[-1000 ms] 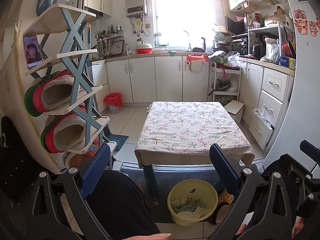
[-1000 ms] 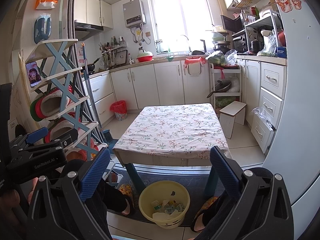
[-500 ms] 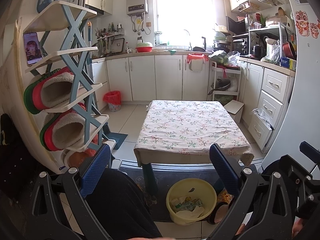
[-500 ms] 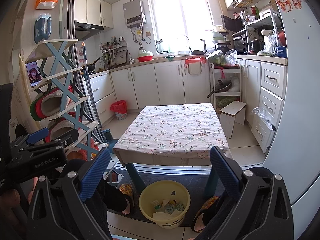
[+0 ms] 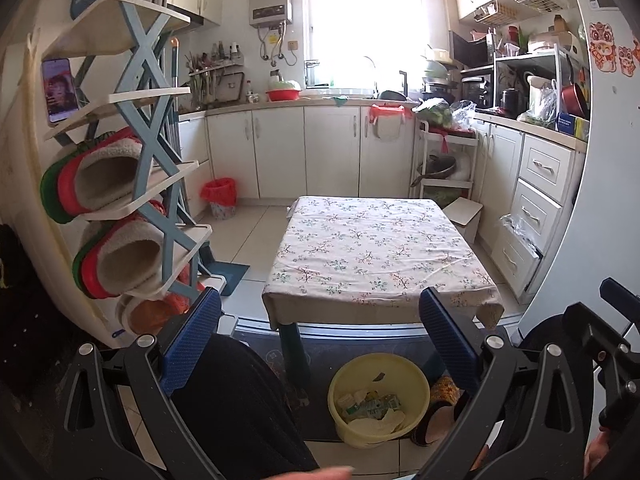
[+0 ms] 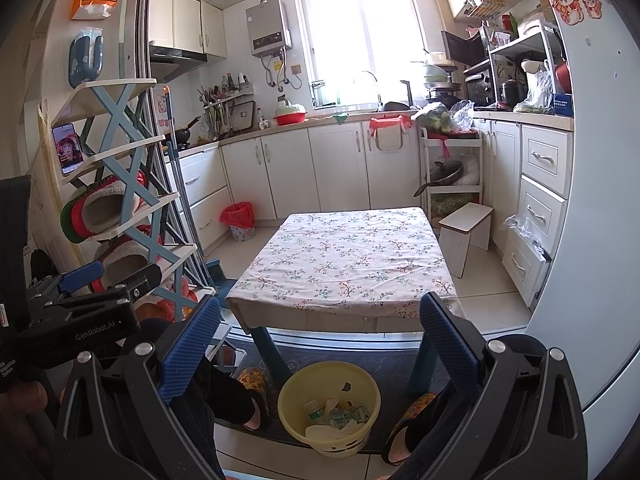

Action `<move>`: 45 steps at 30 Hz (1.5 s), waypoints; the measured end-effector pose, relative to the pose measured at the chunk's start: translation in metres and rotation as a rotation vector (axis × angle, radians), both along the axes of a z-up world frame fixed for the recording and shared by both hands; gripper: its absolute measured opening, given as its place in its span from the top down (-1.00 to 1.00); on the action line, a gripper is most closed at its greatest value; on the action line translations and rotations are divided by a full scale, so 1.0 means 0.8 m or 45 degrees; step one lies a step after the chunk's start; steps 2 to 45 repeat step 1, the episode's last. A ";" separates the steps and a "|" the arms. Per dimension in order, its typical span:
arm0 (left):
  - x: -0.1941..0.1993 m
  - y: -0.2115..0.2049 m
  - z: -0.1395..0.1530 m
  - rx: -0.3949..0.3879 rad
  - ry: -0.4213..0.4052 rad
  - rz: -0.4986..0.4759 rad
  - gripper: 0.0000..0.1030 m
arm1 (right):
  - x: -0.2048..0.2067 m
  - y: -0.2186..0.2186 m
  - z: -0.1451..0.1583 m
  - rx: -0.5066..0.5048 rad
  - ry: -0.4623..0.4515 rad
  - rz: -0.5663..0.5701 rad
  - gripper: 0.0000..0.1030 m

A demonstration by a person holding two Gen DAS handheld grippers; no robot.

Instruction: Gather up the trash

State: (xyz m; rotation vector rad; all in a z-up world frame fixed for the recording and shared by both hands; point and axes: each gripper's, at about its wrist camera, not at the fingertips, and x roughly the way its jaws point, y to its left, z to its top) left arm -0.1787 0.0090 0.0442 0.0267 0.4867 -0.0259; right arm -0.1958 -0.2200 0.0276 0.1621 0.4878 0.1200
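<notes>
Blue ribbed pads are lining the fingers of the left gripper point(image 5: 320, 334), and in the left wrist view those fingers are standing wide apart with nothing between them. Past them, a yellow bin point(image 5: 416, 376) is sitting on the floor just in front of the low table point(image 5: 376, 248), near its teal leg. Trash point(image 5: 370, 406) is lying inside the bin: crumpled white paper and green-printed wrappers. The floral cloth is covering the table top. A dark trouser leg point(image 5: 236, 408) is filling the lower middle of this view, just left of the bin. On the left, a shoe rack point(image 5: 156, 148) is holding fleece-lined slippers, and a phone point(image 5: 60, 90) is leaning on one of its upper shelves. A small red-lined basket point(image 5: 219, 198) is standing against the far cabinets.

In the right wrist view, the right gripper point(image 6: 320, 334) is showing the same stance, its jaws spread and gripping nothing. The yellow bin point(image 6: 292, 396) is resting on a dark mat point(image 6: 384, 360) between the person's two slippered feet, close to the table's point(image 6: 344, 256) front edge. The trash point(image 6: 336, 418) is visible inside it, including what looks like a small bottle. The left gripper's point(image 6: 80, 300) black body is showing at the left edge. A white stool point(image 6: 466, 228) is standing to the right of the table, near the drawers.
</notes>
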 end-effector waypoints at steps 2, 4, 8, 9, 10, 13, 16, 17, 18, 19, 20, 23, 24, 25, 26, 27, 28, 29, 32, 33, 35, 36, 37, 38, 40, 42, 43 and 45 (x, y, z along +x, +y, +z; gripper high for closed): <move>0.001 0.001 0.000 -0.002 0.001 0.006 -0.85 | 0.000 0.000 0.000 0.000 0.000 0.001 -0.86; 0.001 0.001 0.000 -0.002 0.001 0.006 -0.85 | 0.000 0.000 0.000 0.000 0.000 0.001 -0.86; 0.001 0.001 0.000 -0.002 0.001 0.006 -0.85 | 0.000 0.000 0.000 0.000 0.000 0.001 -0.86; 0.001 0.001 0.000 -0.002 0.001 0.006 -0.85 | 0.000 0.000 0.000 0.000 0.000 0.001 -0.86; 0.001 0.001 0.000 -0.002 0.001 0.006 -0.85 | 0.000 0.000 0.000 0.000 0.000 0.001 -0.86; 0.001 0.001 0.000 -0.002 0.001 0.006 -0.85 | 0.000 0.000 0.000 0.000 0.000 0.001 -0.86; 0.001 0.001 0.000 -0.002 0.001 0.006 -0.85 | 0.000 0.000 0.000 0.000 0.000 0.001 -0.86; 0.001 0.001 0.000 -0.002 0.001 0.006 -0.85 | 0.000 0.000 0.000 0.000 0.000 0.001 -0.86; 0.001 0.001 0.000 -0.002 0.001 0.006 -0.85 | 0.000 0.000 0.000 0.000 0.000 0.001 -0.86; 0.001 0.001 0.000 -0.002 0.001 0.006 -0.85 | 0.000 0.000 0.000 0.000 0.000 0.001 -0.86; 0.001 0.001 0.000 -0.002 0.001 0.006 -0.85 | 0.000 0.000 0.000 0.000 0.000 0.001 -0.86; 0.001 0.001 0.000 -0.002 0.001 0.006 -0.85 | 0.000 0.000 0.000 0.000 0.000 0.001 -0.86; 0.001 0.001 0.000 -0.002 0.001 0.006 -0.85 | 0.000 0.000 0.000 0.000 0.000 0.001 -0.86; 0.001 0.001 0.000 -0.002 0.001 0.006 -0.85 | 0.000 0.000 0.000 0.000 0.000 0.001 -0.86; 0.001 0.001 0.000 -0.002 0.001 0.006 -0.85 | 0.000 0.000 0.000 0.000 0.000 0.001 -0.86; 0.001 0.001 0.000 -0.002 0.001 0.006 -0.85 | 0.000 0.000 0.000 0.000 0.000 0.001 -0.86; 0.001 0.001 0.000 -0.002 0.001 0.006 -0.85 | 0.000 0.000 0.000 0.000 0.000 0.001 -0.86; 0.001 0.001 0.000 -0.002 0.001 0.006 -0.85 | 0.000 0.000 0.000 0.000 0.000 0.001 -0.86; 0.001 0.001 0.000 -0.002 0.001 0.006 -0.85 | 0.000 0.000 0.000 0.000 0.000 0.001 -0.86; 0.001 0.001 0.000 -0.002 0.001 0.006 -0.85 | 0.000 0.000 0.000 0.000 0.000 0.001 -0.86; 0.001 0.001 0.000 -0.002 0.001 0.006 -0.85 | 0.000 0.000 0.000 0.000 0.000 0.001 -0.86; 0.001 0.001 0.000 -0.002 0.001 0.006 -0.85 | 0.000 0.000 0.000 0.000 0.000 0.001 -0.86; 0.001 0.001 0.000 -0.002 0.001 0.006 -0.85 | 0.000 0.000 0.000 0.000 0.000 0.001 -0.86; 0.001 0.001 0.000 -0.002 0.001 0.006 -0.85 | 0.000 0.000 0.000 0.000 0.000 0.001 -0.86; 0.001 0.001 0.000 -0.002 0.001 0.006 -0.85 | 0.000 0.000 0.000 0.000 0.000 0.001 -0.86; 0.001 0.001 0.000 -0.002 0.001 0.006 -0.85 | 0.000 0.000 0.000 0.000 0.000 0.001 -0.86; 0.001 0.001 0.000 -0.002 0.001 0.006 -0.85 | 0.000 0.000 0.000 0.000 0.000 0.001 -0.86; 0.001 0.001 0.000 -0.002 0.001 0.006 -0.85 | 0.000 0.000 0.000 0.000 0.000 0.001 -0.86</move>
